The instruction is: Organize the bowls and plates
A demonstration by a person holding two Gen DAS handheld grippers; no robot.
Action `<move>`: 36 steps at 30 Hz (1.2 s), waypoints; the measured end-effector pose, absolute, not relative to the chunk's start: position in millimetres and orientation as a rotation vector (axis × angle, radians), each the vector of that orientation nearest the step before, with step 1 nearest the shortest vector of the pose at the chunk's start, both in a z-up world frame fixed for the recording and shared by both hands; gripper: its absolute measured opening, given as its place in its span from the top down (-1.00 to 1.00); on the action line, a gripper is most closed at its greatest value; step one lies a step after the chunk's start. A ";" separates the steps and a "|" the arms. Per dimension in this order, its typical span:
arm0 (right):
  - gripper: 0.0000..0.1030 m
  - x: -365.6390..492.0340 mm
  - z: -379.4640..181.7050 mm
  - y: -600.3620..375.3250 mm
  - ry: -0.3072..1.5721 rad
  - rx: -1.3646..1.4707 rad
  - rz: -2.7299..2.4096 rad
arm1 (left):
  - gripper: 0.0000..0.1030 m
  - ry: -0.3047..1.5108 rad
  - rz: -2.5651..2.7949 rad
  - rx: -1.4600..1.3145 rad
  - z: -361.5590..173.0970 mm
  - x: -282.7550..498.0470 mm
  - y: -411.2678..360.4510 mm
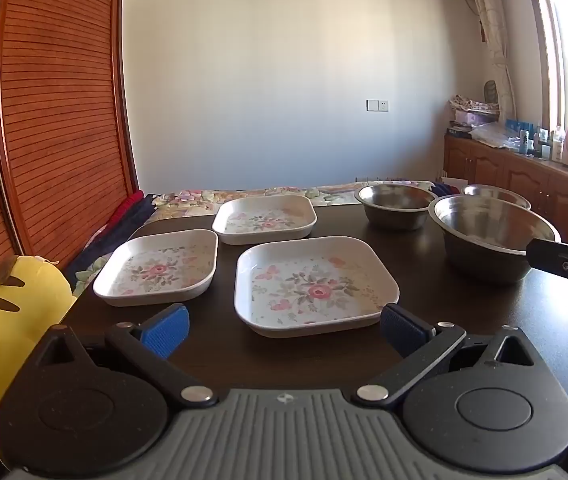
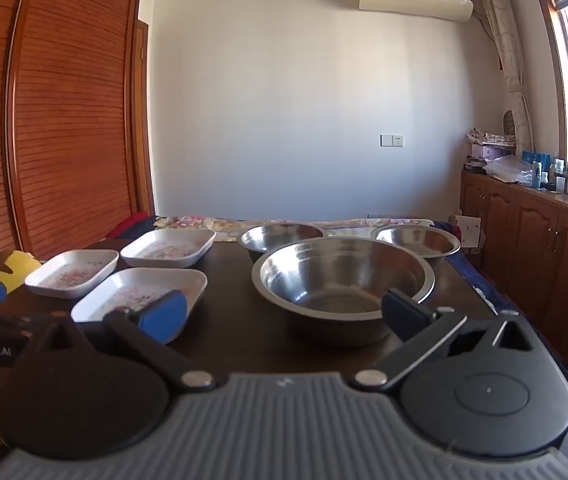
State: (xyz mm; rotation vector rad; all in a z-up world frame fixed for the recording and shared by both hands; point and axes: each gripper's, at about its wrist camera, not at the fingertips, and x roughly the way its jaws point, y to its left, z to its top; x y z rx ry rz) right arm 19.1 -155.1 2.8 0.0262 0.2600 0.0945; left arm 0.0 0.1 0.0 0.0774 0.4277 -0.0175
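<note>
Three square floral plates lie apart on the dark table (image 1: 424,292): a near one (image 1: 316,284), a left one (image 1: 158,266), a far one (image 1: 264,218). Three steel bowls stand to the right: a large near one (image 1: 492,236) (image 2: 342,284), and two smaller ones behind it (image 1: 394,204) (image 2: 416,240). My left gripper (image 1: 284,326) is open and empty, just in front of the near plate. My right gripper (image 2: 282,314) is open and empty, just in front of the large bowl (image 2: 342,284); the plates lie to its left (image 2: 140,292).
A yellow plush toy (image 1: 0,320) sits off the table's left edge. A wooden louvred wardrobe (image 1: 56,100) stands on the left. A bed with a floral cover (image 1: 244,196) lies behind the table. Wooden cabinets (image 2: 532,236) with bottles line the right wall.
</note>
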 end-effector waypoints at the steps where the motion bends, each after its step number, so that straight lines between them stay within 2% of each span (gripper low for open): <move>1: -1.00 18.9 2.8 -155.2 0.260 0.028 0.097 | -0.99 0.427 -0.017 0.077 0.0 0.1 0.1; 36: -1.00 18.3 0.1 -159.9 0.272 0.031 0.077 | -0.99 0.404 -0.013 0.073 9.6 0.0 5.5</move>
